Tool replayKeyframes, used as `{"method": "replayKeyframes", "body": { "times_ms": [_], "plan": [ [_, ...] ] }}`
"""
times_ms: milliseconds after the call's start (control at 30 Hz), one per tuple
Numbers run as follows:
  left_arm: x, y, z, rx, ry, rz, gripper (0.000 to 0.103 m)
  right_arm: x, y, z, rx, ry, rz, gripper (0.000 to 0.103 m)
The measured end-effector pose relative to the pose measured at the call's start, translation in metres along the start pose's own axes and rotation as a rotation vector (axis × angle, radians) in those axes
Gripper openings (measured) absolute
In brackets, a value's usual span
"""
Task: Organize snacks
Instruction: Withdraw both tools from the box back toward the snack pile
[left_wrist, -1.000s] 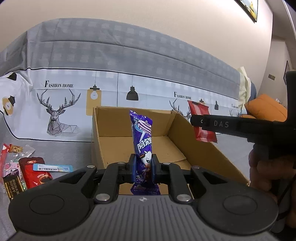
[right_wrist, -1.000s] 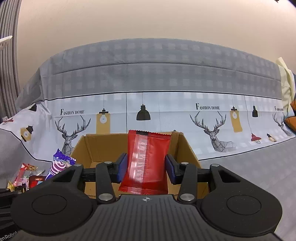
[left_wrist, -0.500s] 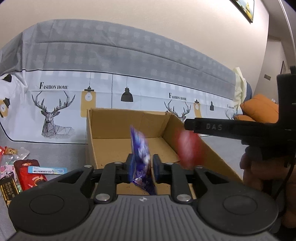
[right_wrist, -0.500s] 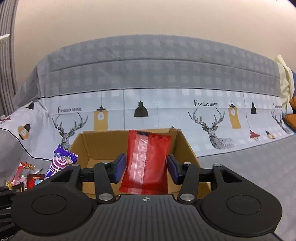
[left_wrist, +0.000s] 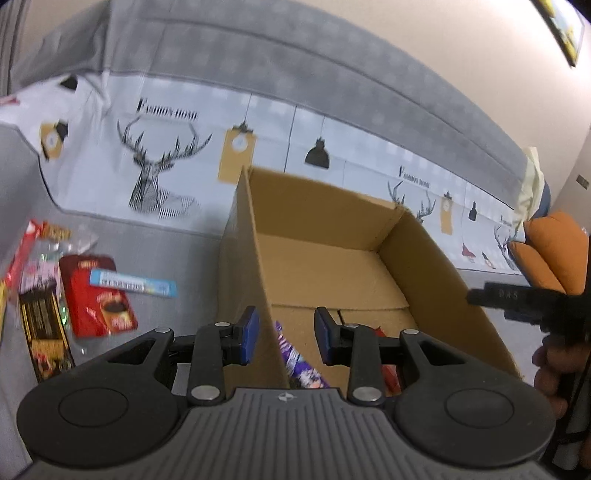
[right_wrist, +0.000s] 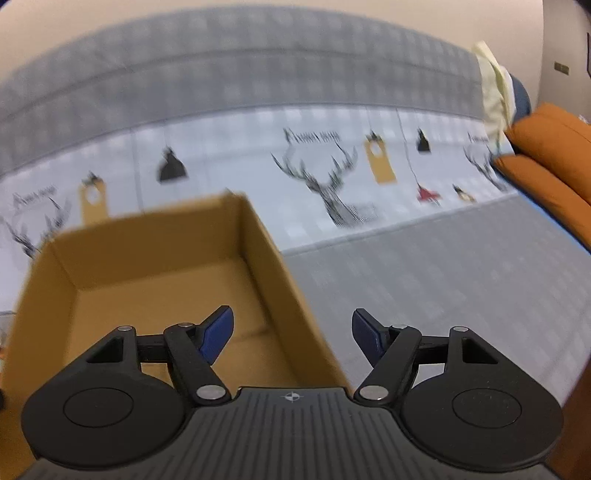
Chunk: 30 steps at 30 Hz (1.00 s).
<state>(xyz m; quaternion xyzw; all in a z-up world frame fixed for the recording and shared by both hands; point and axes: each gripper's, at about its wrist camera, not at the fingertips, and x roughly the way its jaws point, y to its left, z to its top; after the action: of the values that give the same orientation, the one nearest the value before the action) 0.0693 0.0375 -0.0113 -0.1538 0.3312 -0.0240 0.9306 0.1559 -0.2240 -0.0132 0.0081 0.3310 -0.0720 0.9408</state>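
Both snacks dropped: purple packet lies slanted in box; left tongs and right tongs opening, empty.

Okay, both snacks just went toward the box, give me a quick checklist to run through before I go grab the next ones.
1. Left gripper free: ok, jaws opening, pads press on nothing.
2. Right gripper free: ok, jaws opening, nothing between them.
3. Purple snack packet in the cardboard box: ok, it lies on the floor near the front.
4. Red packet in the box: ok, though only a sliver shows behind the left gripper's finger.
5. More snacks to fetch: ok, a red coffee packet and a blue stick pack lie left of the box.
6. Room in the box: ok, the rear floor is bare.
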Motion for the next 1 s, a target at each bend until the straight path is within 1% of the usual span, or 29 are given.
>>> {"method": "replayKeyframes", "body": {
  "times_ms": [67, 167, 233, 267, 300, 400, 467, 533, 600, 700, 733, 800, 833, 933, 1000],
  "plan": [
    [0.004, 0.000, -0.002, -0.006, 0.027, -0.015, 0.036, 0.006, -0.006, -0.003, -0.004, 0.032, -0.017, 0.073],
    [0.003, -0.008, -0.004, 0.038, 0.018, 0.010, 0.036, 0.017, -0.013, -0.007, -0.007, 0.093, -0.031, 0.073],
    [0.003, -0.010, -0.005, 0.040, 0.015, 0.011, 0.036, 0.025, -0.018, -0.008, -0.007, 0.126, -0.054, 0.071],
    [0.004, -0.009, -0.005, 0.035, 0.015, 0.002, 0.036, 0.029, -0.020, -0.008, -0.008, 0.142, -0.067, 0.065],
    [0.004, -0.009, -0.005, 0.028, 0.018, -0.011, 0.036, 0.031, -0.022, -0.009, -0.005, 0.154, -0.079, 0.061],
    [0.006, -0.012, -0.006, 0.027, 0.033, -0.063, 0.035, 0.032, -0.029, -0.008, 0.016, 0.153, -0.085, 0.058],
    [0.006, -0.019, -0.009, 0.057, 0.036, -0.086, 0.035, 0.030, -0.033, -0.009, 0.029, 0.148, -0.107, 0.050],
    [0.005, -0.029, -0.013, 0.103, 0.029, -0.071, 0.035, 0.031, -0.037, -0.008, 0.048, 0.153, -0.123, 0.046],
    [0.004, -0.033, -0.015, 0.127, 0.024, -0.061, 0.035, 0.031, -0.040, -0.008, 0.057, 0.157, -0.123, 0.046],
    [0.002, -0.028, -0.013, 0.098, 0.017, -0.073, 0.035, 0.024, -0.041, -0.006, 0.065, 0.121, -0.110, 0.049],
    [0.000, -0.027, -0.012, 0.095, 0.007, -0.073, 0.035, 0.020, -0.040, -0.005, 0.068, 0.099, -0.101, 0.053],
    [-0.006, -0.024, -0.009, 0.098, -0.021, -0.066, 0.035, 0.010, -0.036, -0.003, 0.070, 0.055, -0.084, 0.054],
    [-0.009, -0.023, -0.007, 0.075, -0.042, -0.037, 0.035, 0.003, -0.032, -0.002, 0.072, 0.022, -0.061, 0.054],
    [-0.024, -0.015, -0.002, 0.072, -0.078, -0.019, 0.035, -0.020, -0.019, 0.000, 0.061, -0.073, -0.013, 0.054],
    [-0.036, -0.008, 0.004, 0.080, -0.096, -0.005, 0.035, -0.036, -0.006, -0.001, 0.057, -0.134, 0.036, 0.054]
  ]
}}
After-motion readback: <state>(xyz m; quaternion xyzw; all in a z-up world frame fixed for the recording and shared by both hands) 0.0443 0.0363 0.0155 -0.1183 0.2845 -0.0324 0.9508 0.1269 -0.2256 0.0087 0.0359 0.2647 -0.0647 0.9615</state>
